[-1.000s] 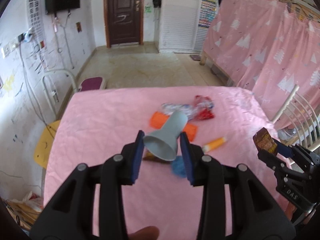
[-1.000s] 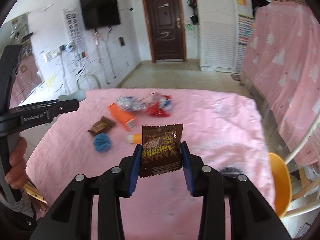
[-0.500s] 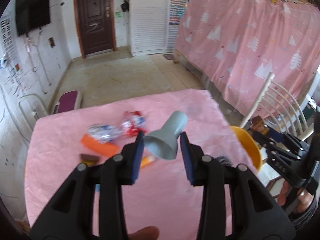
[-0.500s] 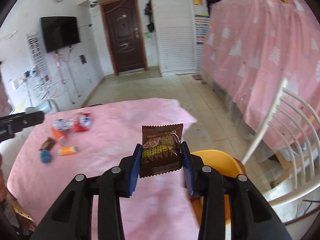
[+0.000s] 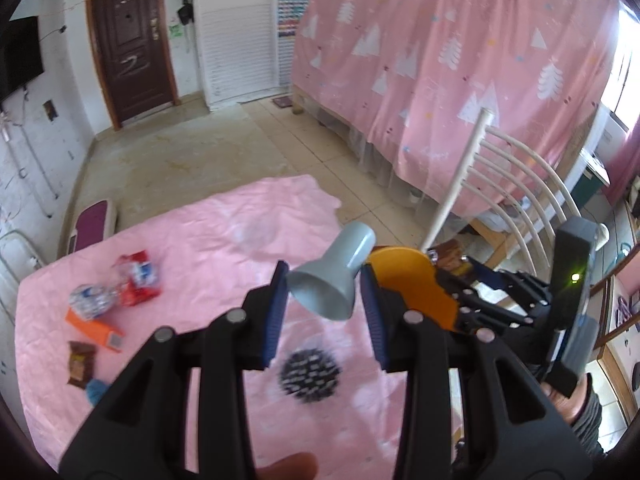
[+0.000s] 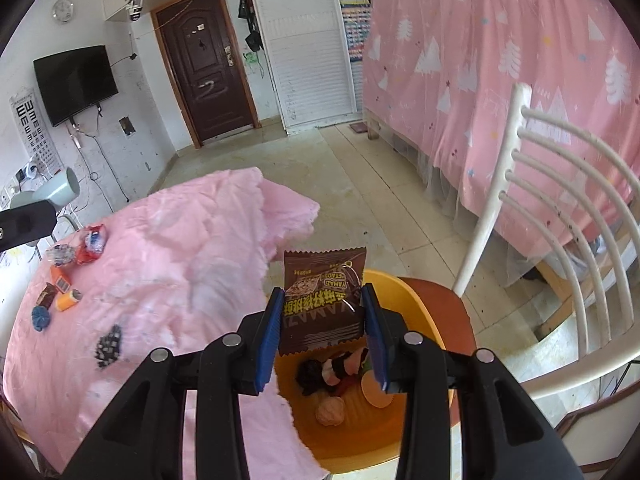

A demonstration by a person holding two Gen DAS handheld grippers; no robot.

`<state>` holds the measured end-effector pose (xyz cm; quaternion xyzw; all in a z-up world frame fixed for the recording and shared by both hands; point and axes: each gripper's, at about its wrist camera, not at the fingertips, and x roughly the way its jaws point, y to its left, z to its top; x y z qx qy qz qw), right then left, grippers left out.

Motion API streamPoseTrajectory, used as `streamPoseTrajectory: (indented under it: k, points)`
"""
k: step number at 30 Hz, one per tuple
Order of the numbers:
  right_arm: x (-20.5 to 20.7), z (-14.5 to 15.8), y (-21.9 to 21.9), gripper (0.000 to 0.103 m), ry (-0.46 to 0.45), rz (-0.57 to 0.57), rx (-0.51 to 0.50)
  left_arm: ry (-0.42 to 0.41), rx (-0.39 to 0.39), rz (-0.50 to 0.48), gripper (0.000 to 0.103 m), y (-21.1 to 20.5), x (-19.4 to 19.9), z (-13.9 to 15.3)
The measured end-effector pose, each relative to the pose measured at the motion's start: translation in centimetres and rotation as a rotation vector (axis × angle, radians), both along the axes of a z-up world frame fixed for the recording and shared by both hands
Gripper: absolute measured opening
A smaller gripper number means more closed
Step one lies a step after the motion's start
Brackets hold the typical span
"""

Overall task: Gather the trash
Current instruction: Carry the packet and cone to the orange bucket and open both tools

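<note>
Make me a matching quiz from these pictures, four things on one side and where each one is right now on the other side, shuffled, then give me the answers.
Things:
1. grey paper cup
2. brown snack wrapper
3. orange box
4. yellow bin

Places:
A. lying flat on the pink tablecloth
B. on the seat of the white chair, beside the table
C. pinched in the right gripper
D. pinched in the left gripper

Pairs: 1-D, 2-C, 3-A, 4-B
</note>
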<state>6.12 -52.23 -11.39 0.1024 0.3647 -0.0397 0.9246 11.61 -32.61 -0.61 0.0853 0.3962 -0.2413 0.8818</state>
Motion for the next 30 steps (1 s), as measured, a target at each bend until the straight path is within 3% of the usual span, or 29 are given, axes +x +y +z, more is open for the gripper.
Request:
streamPoseTrajectory:
  k: [14,18,21,30]
  points:
    - [0.7,-2.3,-2.5,0.032,0.023,-0.019,0.064,0.043,0.044,-0.089,0.035,-7.7,0.9,-2.4]
    - [0.6,-2.3,-2.9,0.033,0.019,-0.027,0.073,0.059,0.053,-0.090,0.037,-8.3,1.1,-3.2]
    - [0.5,-2.3,-3.2,0.033,0.018,-0.039,0.077,0.061,0.047,-0.089,0.045,-8.3,1.2,-3.2]
    - [0.1,-1.4,-2.5,0.033,0.001,-0.039,0.072,0.042,0.025,-0.073,0.046,-6.4,0.7,-2.1]
